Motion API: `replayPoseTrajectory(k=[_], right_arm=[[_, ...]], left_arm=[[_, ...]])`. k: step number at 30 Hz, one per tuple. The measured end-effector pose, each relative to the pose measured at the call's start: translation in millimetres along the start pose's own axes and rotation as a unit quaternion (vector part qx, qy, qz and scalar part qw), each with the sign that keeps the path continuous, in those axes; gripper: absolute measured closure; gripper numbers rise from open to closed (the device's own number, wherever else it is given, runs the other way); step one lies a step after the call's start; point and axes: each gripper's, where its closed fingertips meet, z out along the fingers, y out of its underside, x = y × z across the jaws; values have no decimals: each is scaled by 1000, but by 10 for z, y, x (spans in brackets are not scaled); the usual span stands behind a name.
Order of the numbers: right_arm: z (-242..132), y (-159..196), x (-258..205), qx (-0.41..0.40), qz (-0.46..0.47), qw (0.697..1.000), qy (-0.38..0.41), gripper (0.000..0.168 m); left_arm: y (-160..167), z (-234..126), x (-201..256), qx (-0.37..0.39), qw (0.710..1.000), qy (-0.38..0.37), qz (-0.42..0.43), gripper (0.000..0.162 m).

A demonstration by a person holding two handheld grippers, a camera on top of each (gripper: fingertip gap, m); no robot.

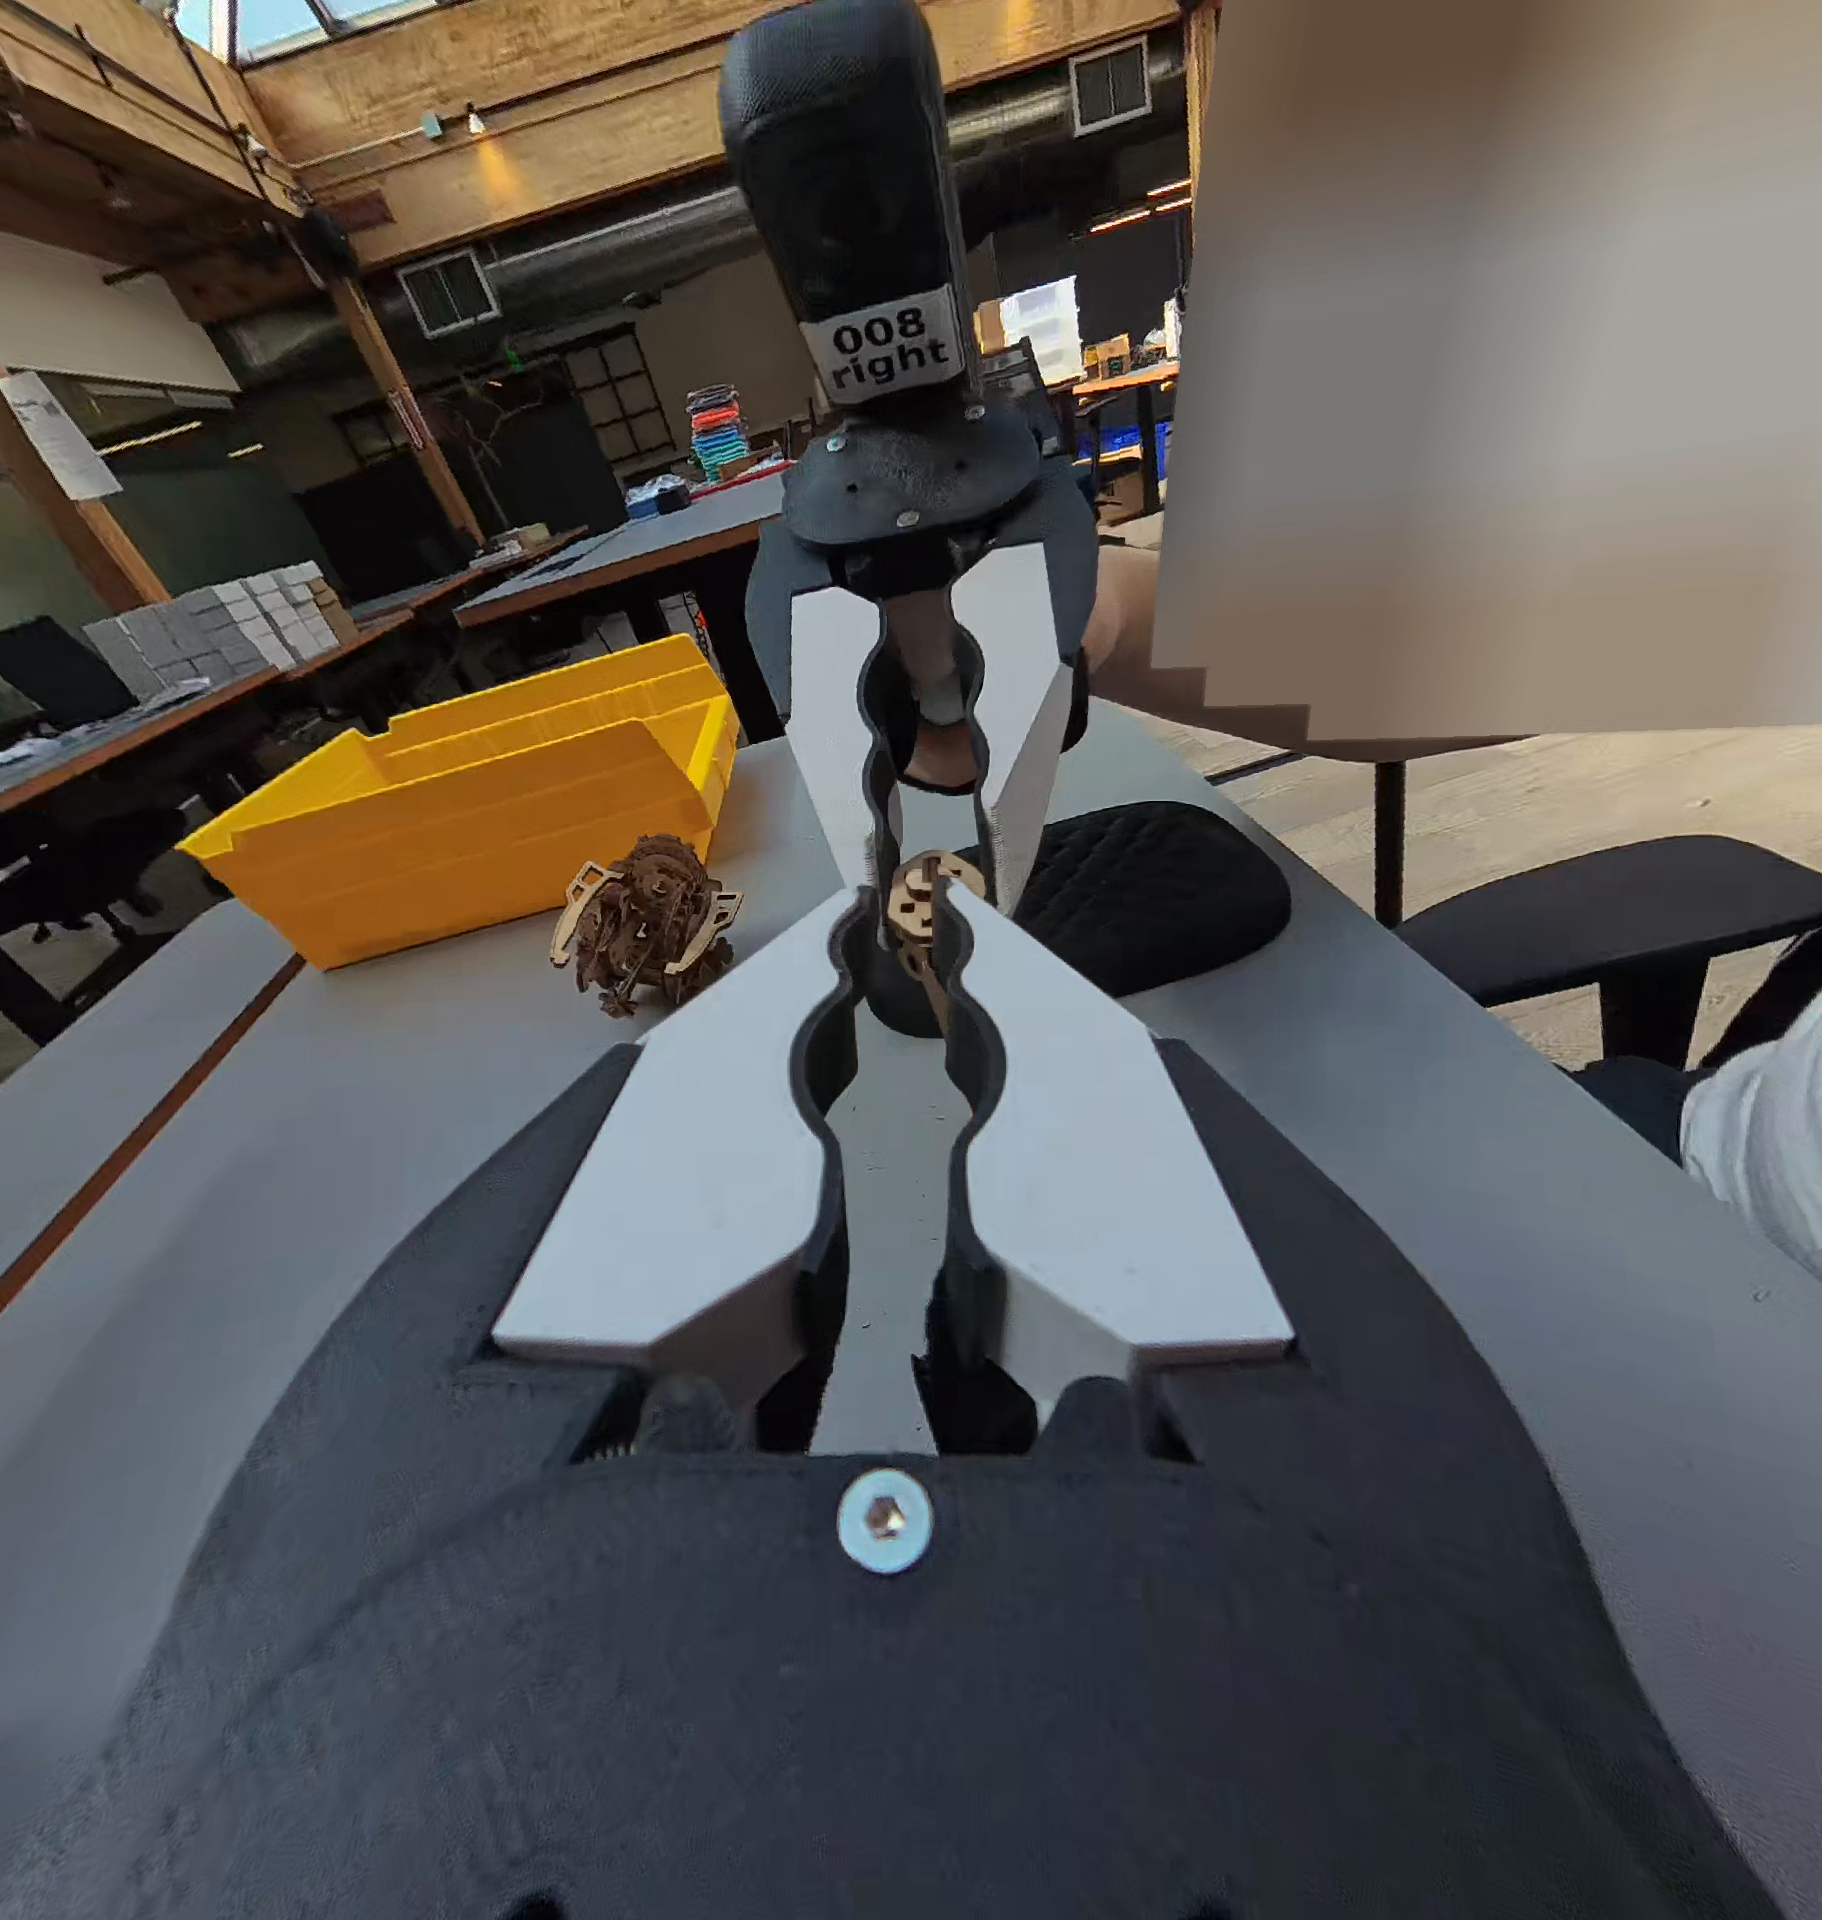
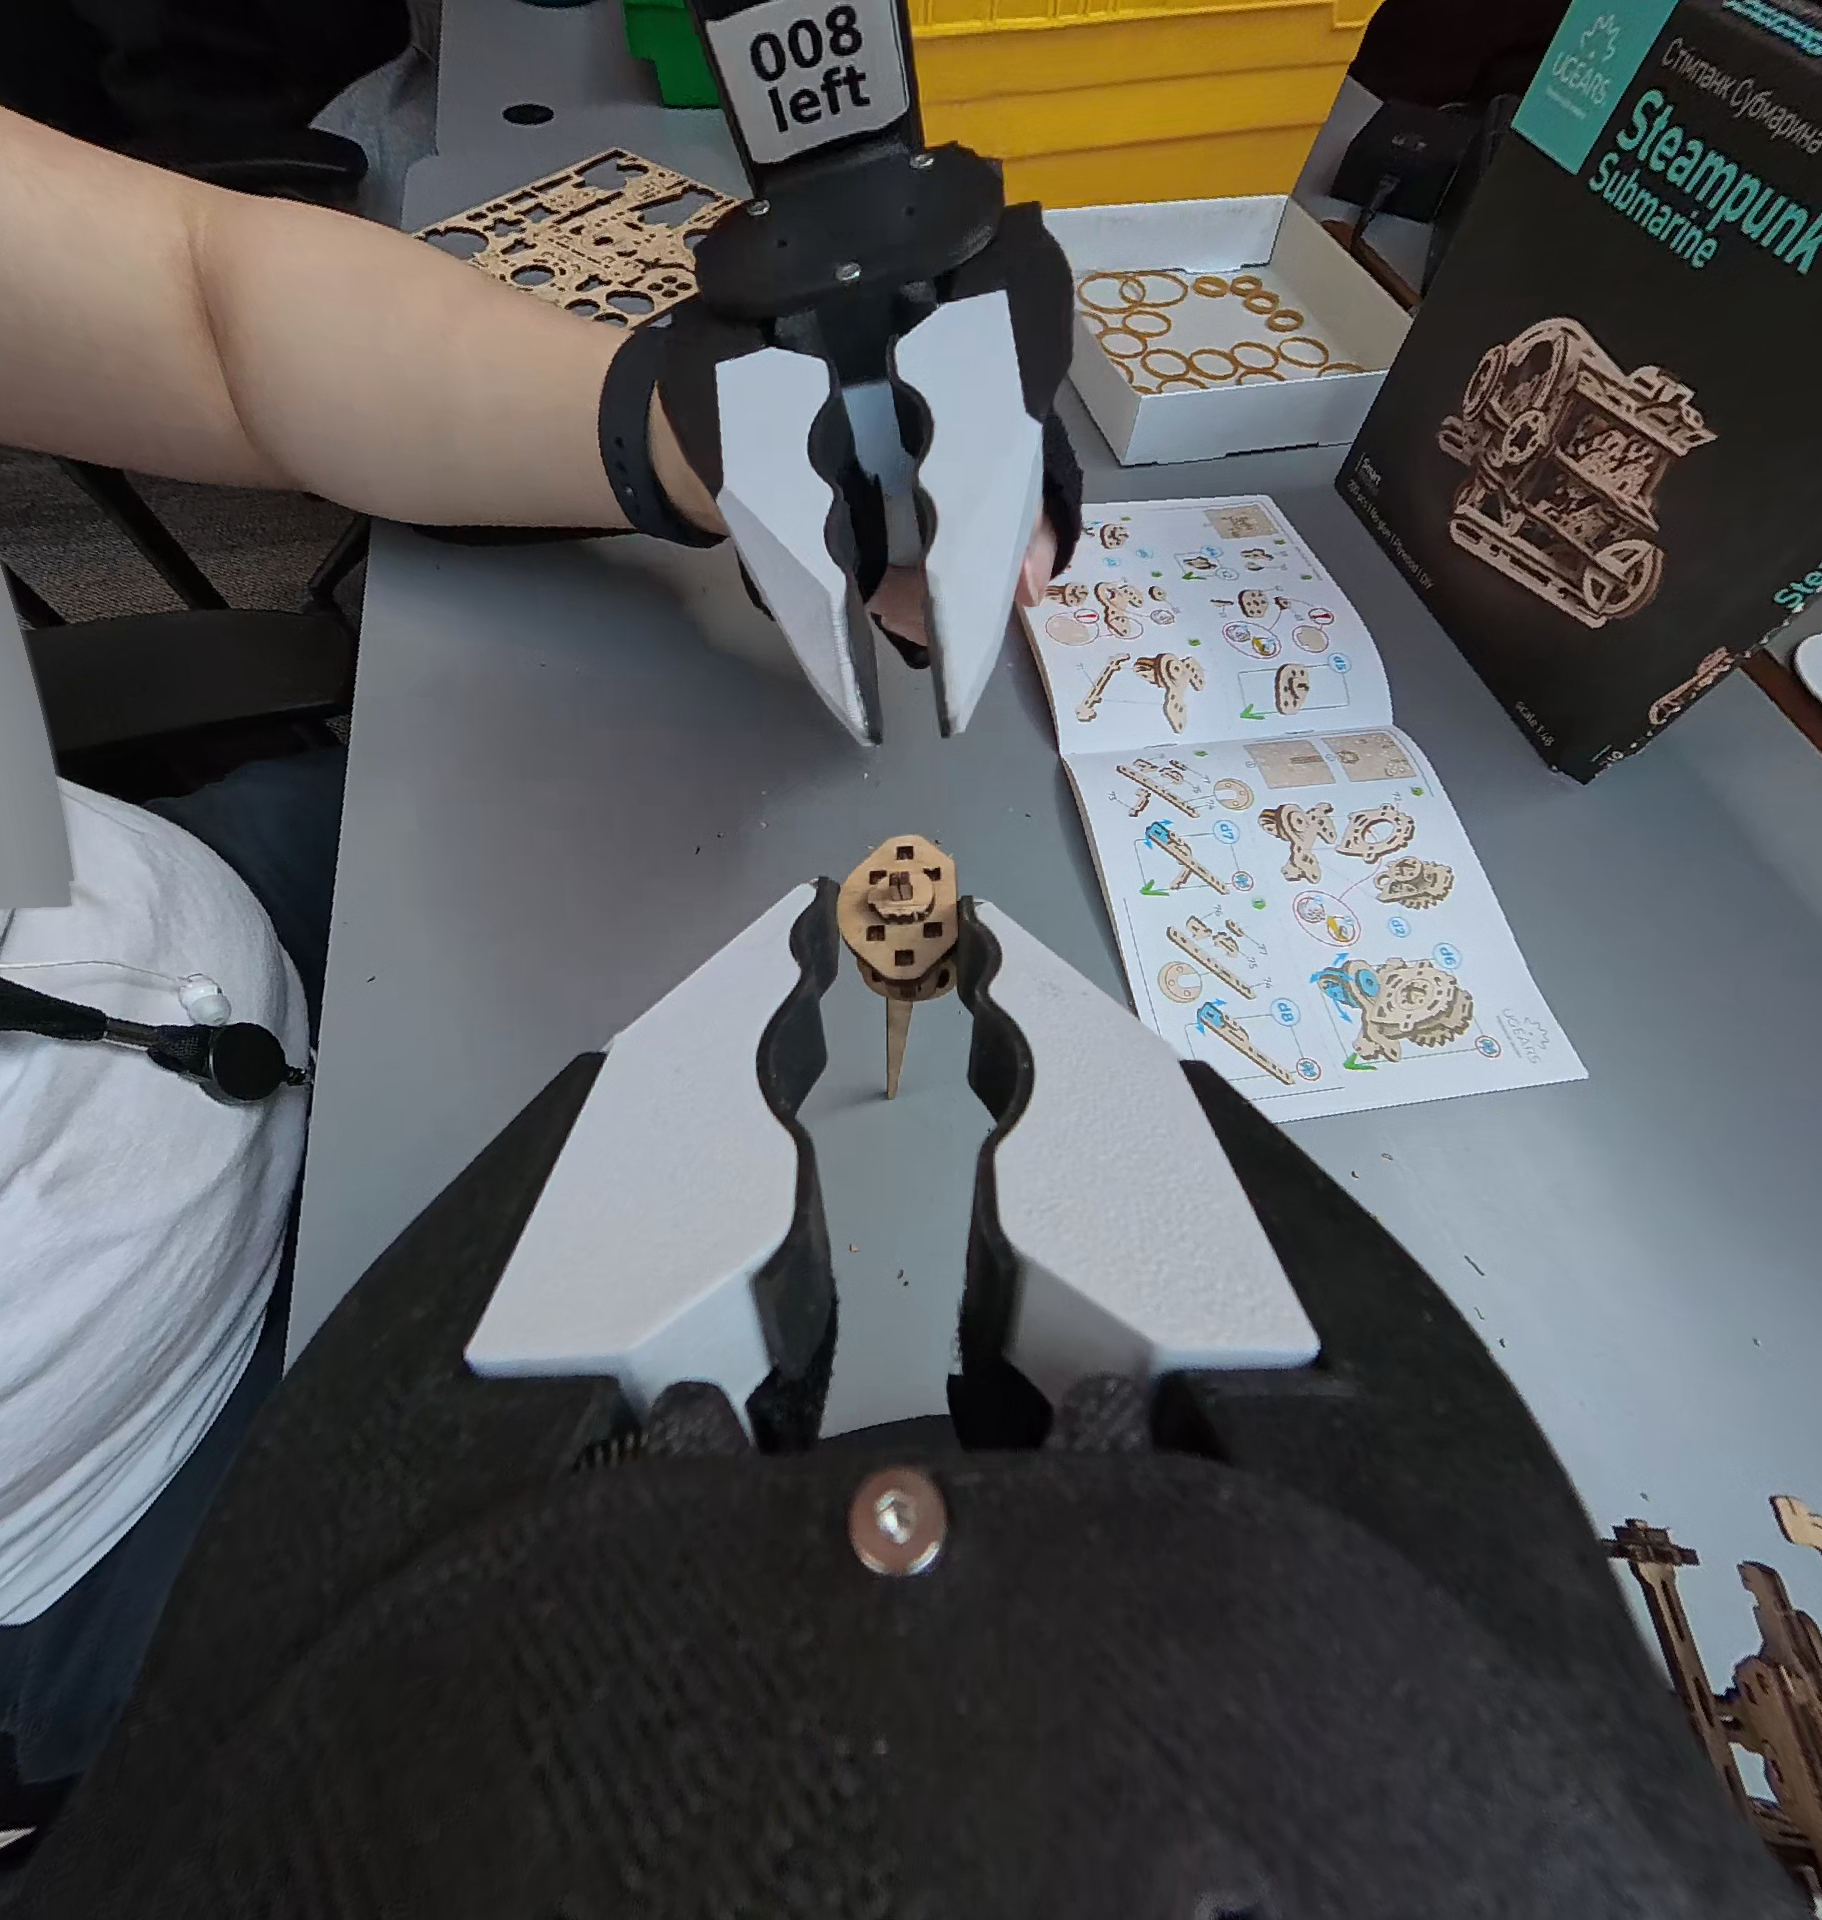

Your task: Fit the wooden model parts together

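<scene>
In the left wrist view, a yellow plastic bin (image 1: 471, 800) is seen at the far left of the grey table (image 1: 263, 1143), and just to its right a part-built wooden model (image 1: 642, 930) is stood on the tabletop. Further right, the small wooden gear part (image 1: 922, 894) is pinched between the tips of the right gripper (image 1: 938, 883), which comes down from above. The left gripper (image 1: 902, 914) is spread, its tips lying to either side of the part; contact cannot be told. A black padded rest (image 1: 1156, 894) lies at the right.

The right wrist view shows what the first does not: a punched-out wooden sheet (image 2: 574, 239) at the far left, the left gripper (image 2: 907, 732) held apart from the gear part (image 2: 899, 920) with a narrow gap between its tips, a thin wooden pin (image 2: 896, 1049) pointing down from the part, then an open instruction booklet (image 2: 1291, 810), a white tray of wooden rings (image 2: 1208, 332) and the dark kit box (image 2: 1634, 384) at the right
</scene>
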Motion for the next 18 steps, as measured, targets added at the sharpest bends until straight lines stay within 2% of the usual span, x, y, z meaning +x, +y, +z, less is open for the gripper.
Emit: replayPoseTrajectory(k=[5,9,14,18], right_arm=[[13,-5,-1,-4,0,1000,-3,148],[17,-8,1,-6,2,1000,-5,148],[25,-8,8,-10,5,1000,-10,147],[36,-9,14,-14,5,1000,-12,148]], left_arm=[[16,47,82,-28,997,5,70,160],[42,76,132,-52,988,3,143,152],[131,52,108,-118,949,-29,291,158],[206,79,97,-146,915,-45,374,157]])
